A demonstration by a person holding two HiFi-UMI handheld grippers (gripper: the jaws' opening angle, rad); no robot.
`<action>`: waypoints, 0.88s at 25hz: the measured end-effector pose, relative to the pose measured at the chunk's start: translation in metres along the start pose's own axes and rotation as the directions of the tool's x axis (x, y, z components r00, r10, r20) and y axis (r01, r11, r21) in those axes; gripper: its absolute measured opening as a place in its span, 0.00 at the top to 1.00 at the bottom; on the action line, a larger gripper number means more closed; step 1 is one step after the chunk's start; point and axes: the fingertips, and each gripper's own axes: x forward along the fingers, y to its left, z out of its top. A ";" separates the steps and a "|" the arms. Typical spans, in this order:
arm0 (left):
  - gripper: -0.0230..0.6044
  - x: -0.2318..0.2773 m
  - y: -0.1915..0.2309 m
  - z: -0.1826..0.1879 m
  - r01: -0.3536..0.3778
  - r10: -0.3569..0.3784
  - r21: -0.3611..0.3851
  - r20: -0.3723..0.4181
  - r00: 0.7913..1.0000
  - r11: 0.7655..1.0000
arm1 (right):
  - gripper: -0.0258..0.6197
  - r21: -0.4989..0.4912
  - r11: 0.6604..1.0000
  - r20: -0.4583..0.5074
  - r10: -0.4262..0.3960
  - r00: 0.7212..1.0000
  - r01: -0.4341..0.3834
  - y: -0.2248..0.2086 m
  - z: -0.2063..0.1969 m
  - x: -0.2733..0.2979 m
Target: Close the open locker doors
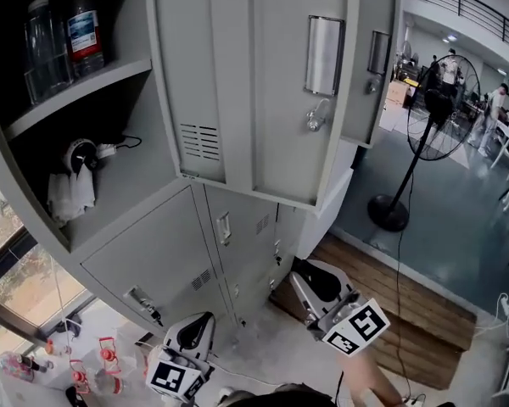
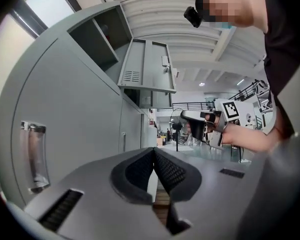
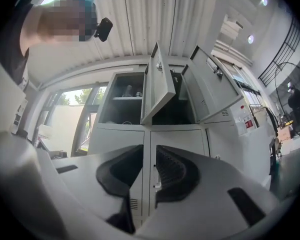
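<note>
Grey locker doors (image 1: 288, 100) open, upper row. Open compartment (image 1: 144, 172): bottles (image 1: 64, 41) on shelf; white cloth (image 1: 68, 197) and corded gadget (image 1: 83, 153) beneath. Left gripper (image 2: 153, 159) clenched, empty. Right gripper (image 3: 149, 166) slightly parted, empty.

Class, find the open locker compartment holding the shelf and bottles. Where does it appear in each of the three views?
Head view: upper left, the open compartment with bottles on its shelf.
Left gripper view: near the top, left of centre, above the closed lower door.
Right gripper view: centre, just left of the nearer open door.
Shared landmark: the standing fan, to its right in every view.
</note>
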 end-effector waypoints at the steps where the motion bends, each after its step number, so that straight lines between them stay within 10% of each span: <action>1: 0.95 0.004 0.000 0.001 0.019 -0.019 0.001 0.001 1.000 1.000 | 0.84 -0.012 1.000 0.007 -0.016 1.000 0.017 -0.003 0.005 0.001; 22: 0.95 0.039 0.004 0.009 0.156 -0.156 0.002 -0.007 0.988 0.988 | 0.73 -0.149 0.981 0.127 -0.108 0.986 0.127 -0.038 0.087 0.032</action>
